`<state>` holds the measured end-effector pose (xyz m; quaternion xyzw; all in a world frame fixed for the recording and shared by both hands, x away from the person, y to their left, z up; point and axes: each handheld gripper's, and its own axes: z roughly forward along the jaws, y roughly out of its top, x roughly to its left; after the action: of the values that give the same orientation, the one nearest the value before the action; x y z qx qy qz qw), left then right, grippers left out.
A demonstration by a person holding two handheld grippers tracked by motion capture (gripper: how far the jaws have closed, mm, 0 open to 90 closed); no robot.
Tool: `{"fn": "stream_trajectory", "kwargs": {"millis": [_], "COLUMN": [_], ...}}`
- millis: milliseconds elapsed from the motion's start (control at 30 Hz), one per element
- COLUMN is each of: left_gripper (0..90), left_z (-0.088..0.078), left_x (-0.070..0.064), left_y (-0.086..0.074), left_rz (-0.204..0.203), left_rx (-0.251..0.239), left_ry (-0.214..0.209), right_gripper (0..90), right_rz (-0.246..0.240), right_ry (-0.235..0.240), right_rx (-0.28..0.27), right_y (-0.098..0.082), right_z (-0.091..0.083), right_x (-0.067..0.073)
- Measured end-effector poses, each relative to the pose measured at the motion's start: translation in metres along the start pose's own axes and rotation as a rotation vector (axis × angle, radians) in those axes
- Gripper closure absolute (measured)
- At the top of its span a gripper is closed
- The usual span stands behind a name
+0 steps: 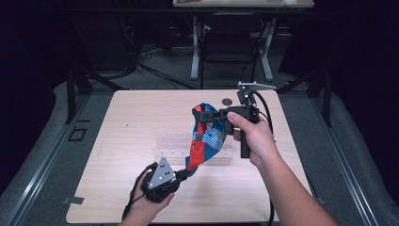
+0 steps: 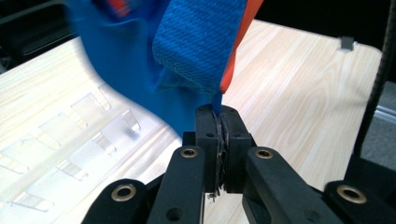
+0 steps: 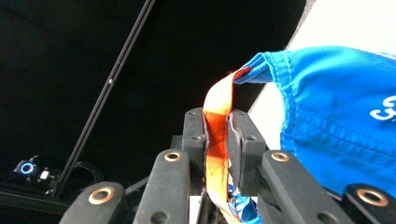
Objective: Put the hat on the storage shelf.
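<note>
High view shows a pale wooden table [image 1: 141, 132] with a clear plastic rack [image 1: 171, 146] lying flat near its middle, and a small dark round thing [image 1: 227, 100] farther back that is too small to make out. Above the rack a blue, red and orange cloth [image 1: 203, 141] hangs stretched between the two tools, clear of the tabletop along its length as far as can be told.

At its upper end the right gripper [image 1: 203, 114] is raised over the table; in the right gripper view its jaws are pressed together on an orange strap or hem [image 3: 217, 140] of the cloth, with the blue stitched edge just beside them. At the lower end the left gripper [image 1: 180, 175] sits near the table's front edge; in the left gripper view its jaws are clamped tight on a thin blue edge [image 2: 217, 100] of the same cloth, under a blue woven band [image 2: 198, 39].

Judging by this, the step in hand is holding the cloth taut to spread or straighten it. The next move likely calls for both grips to stay firm while the hands move together, keeping the cloth off the rack.

White marks [image 3: 384, 109] on the blue cloth look like lettering, but are cut off and cannot be read.
</note>
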<state>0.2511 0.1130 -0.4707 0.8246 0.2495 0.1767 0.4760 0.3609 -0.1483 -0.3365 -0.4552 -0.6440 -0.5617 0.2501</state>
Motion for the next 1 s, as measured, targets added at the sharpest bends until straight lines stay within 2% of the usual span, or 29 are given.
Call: {"fn": "stream_trajectory", "kwargs": {"millis": [67, 200, 300, 600, 800, 1000], "left_gripper": [88.6, 88.7, 88.7, 88.7, 88.7, 88.7], "left_z": [0.0, -0.001, 0.001, 0.011, 0.016, 0.02], "left_x": [0.005, 0.016, 0.02, 0.032, 0.039, 0.04], "left_y": [0.002, 0.005, 0.007, 0.011, 0.007, 0.006], "left_rz": [0.002, -0.015, -0.023, -0.031, -0.054, -0.055], "left_rx": [0.003, -0.024, -0.037, -0.044, -0.048, -0.05], "left_ry": [0.023, 0.019, 0.033, 0.053, 0.053, 0.068], "right_gripper": [78.1, 78.2, 78.1, 78.1, 78.1, 78.1], "right_rz": [-0.004, -0.005, 0.001, 0.015, 0.027, 0.039], "right_ry": [0.001, 0.0, 0.002, -0.013, -0.03, -0.035], "right_rx": [-0.005, -0.004, -0.007, -0.012, -0.008, -0.012], "right_y": [0.001, 0.001, 0.001, 0.002, 0.002, 0.002], "right_z": [-0.001, -0.002, -0.002, 0.0, 0.001, 0.002], "right_x": [0.001, 0.0, 0.0, -0.009, -0.018, -0.023]}}
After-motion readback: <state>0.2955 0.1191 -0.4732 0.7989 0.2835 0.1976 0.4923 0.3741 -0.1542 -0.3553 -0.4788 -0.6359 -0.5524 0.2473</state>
